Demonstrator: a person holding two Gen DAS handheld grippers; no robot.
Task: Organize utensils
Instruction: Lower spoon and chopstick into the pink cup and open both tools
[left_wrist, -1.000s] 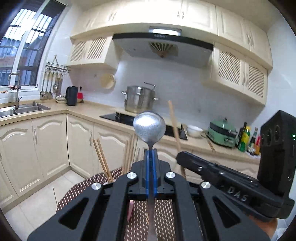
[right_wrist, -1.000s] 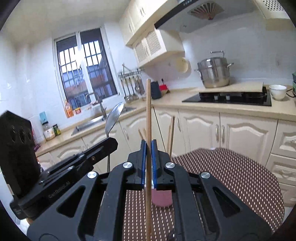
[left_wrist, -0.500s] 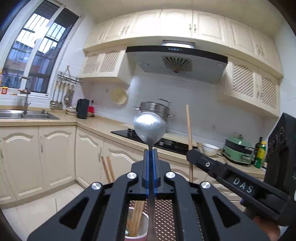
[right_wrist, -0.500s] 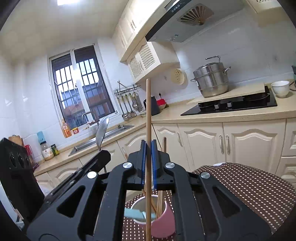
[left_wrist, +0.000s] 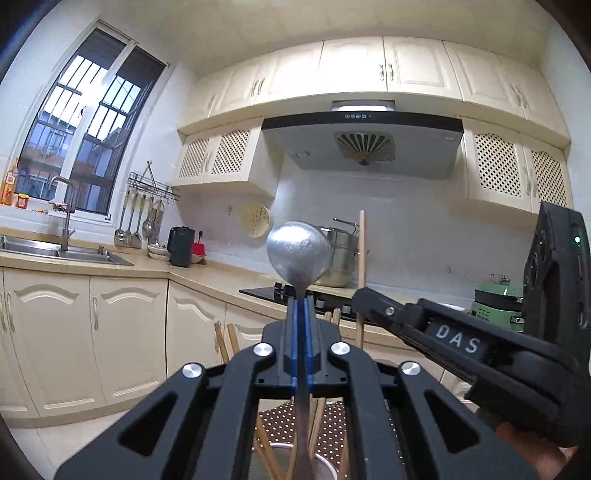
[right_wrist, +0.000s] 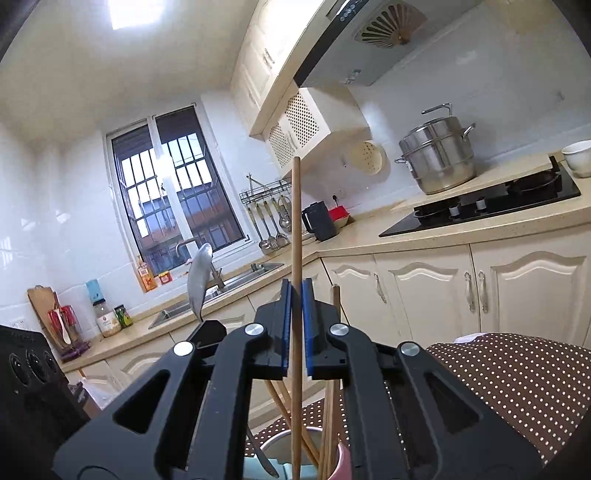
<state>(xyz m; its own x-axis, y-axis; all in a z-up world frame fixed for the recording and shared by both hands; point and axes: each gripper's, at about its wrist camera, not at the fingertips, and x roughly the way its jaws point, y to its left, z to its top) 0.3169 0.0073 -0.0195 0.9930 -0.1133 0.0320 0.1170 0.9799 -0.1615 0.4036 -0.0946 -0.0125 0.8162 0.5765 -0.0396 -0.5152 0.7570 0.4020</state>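
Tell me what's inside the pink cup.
The pink cup holds several wooden chopsticks, a metal spoon handle and a light-blue piece. The right gripper hides the bottom.

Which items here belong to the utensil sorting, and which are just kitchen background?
In the job: spoon, chopstick, cup, left gripper, right gripper.
Background: steamer pot, kettle, hob, sink, white bowl.

Behind you, a steel pot (right_wrist: 436, 157) sits on the hob (right_wrist: 491, 206) at the counter's back edge, a white bowl (right_wrist: 577, 157) by its right corner, a black kettle (left_wrist: 181, 246) in the counter's corner, ladles (left_wrist: 136, 221) hanging beside the sink (left_wrist: 55, 253).
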